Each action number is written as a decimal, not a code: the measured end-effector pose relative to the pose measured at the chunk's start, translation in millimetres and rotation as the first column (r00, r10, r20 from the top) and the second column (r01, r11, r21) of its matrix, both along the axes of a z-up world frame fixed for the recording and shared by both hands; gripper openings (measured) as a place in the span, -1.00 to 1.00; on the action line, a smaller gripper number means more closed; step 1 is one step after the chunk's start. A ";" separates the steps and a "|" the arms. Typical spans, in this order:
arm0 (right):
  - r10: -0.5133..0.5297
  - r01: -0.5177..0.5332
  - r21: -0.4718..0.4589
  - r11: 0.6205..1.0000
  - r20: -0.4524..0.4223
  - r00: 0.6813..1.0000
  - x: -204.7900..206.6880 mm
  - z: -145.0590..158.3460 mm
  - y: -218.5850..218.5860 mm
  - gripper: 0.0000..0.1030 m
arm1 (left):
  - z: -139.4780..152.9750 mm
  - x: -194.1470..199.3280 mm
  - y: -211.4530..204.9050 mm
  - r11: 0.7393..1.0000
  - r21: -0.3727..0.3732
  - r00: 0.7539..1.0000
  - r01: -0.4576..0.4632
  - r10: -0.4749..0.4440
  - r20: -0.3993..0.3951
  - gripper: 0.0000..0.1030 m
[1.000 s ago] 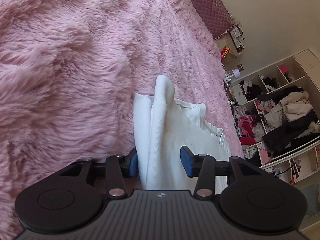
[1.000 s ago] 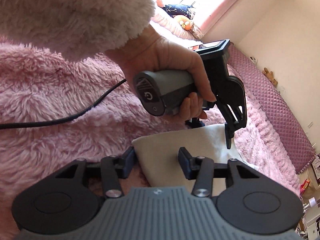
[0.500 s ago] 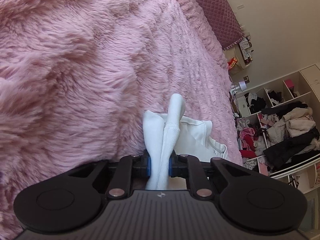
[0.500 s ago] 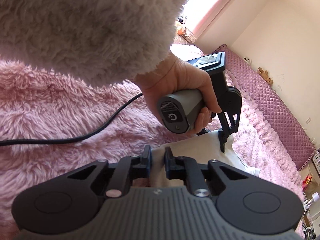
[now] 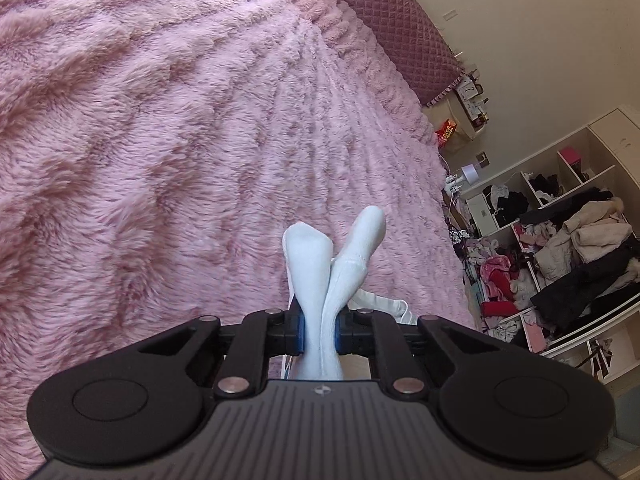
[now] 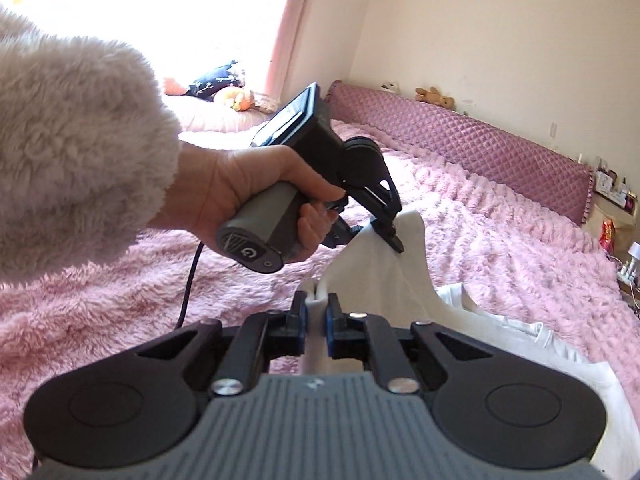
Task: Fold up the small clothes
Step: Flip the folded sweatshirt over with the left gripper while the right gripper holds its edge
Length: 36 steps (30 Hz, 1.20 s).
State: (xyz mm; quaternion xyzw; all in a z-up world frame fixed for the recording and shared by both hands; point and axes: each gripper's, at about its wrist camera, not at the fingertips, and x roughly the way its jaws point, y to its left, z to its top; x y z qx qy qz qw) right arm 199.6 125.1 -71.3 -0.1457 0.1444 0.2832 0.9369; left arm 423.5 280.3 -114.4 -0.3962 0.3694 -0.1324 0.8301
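My 2 grippers each pinch an edge of the same white garment (image 6: 404, 276) above a fluffy pink bedspread (image 5: 160, 160). My left gripper (image 5: 320, 328) has just closed its blue pads on a bunched fold, and 2 rounded lobes of cloth stick up past the fingertips. My right gripper (image 6: 316, 322) has clamped tight on another edge. Between the 2 grips the cloth hangs lifted in a peak, while its far part trails on the bedspread at the right. A hand (image 6: 248, 196) in a fuzzy beige sleeve (image 6: 76, 152) holds the left gripper's handle.
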 end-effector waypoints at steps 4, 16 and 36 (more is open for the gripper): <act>-0.092 0.091 0.068 0.994 0.016 0.996 -2.4 17.4 -37.2 -0.94 | 28.5 7.3 -33.7 0.999 0.028 0.999 0.022 -0.023 0.035 -0.74; -0.394 0.394 0.242 0.887 -0.053 0.918 4.5 33.1 -192.9 -0.94 | 58.7 41.2 -201.1 0.982 0.138 0.989 0.131 -0.138 0.044 -0.74; -0.595 0.670 0.341 0.659 -0.307 0.742 16.9 -58.9 -372.2 -0.94 | 3.0 47.4 -393.8 0.908 0.329 0.964 0.259 -0.264 -0.028 -0.74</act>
